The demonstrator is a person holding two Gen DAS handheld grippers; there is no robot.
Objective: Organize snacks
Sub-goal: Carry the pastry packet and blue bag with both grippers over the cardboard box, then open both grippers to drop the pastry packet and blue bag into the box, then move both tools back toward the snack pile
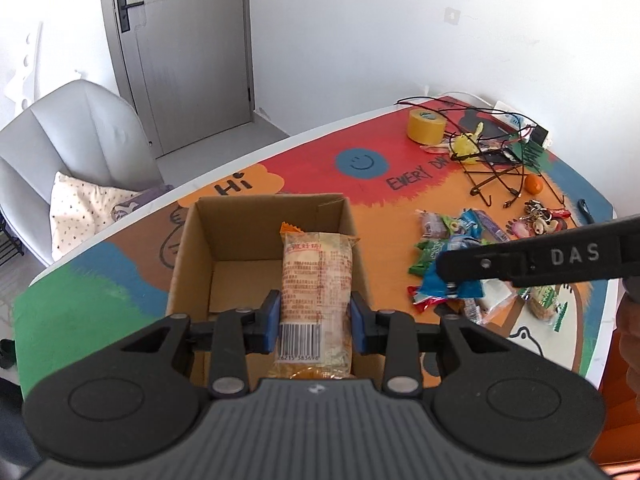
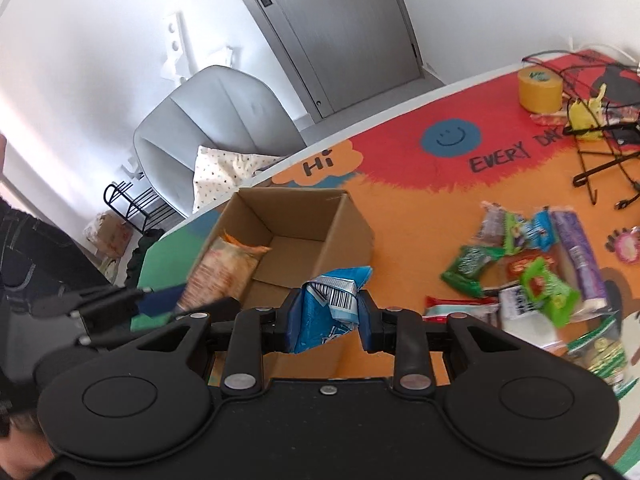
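The left gripper (image 1: 316,322) clamps an orange snack pack (image 1: 316,280) above the cardboard box (image 1: 192,248) ahead; the right gripper (image 2: 329,316) pinches a blue packet (image 2: 326,312). Both packs hang near one opening, so they could collide, or the crumpled blue one could slip short of the box.

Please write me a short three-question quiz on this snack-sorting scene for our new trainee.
1. True or false: the cardboard box already holds several snacks.
2. What does the left gripper hold? A) yellow tape roll B) orange-and-clear packet C) green wrapper
3. What colour is the packet in the right gripper?

Key:
1. False: the part of the floor that shows is bare.
2. B: the orange-and-clear packet, held over the box.
3. Blue: a crumpled blue packet with a barcode, near the box; the other snacks in the pile lie on the table.
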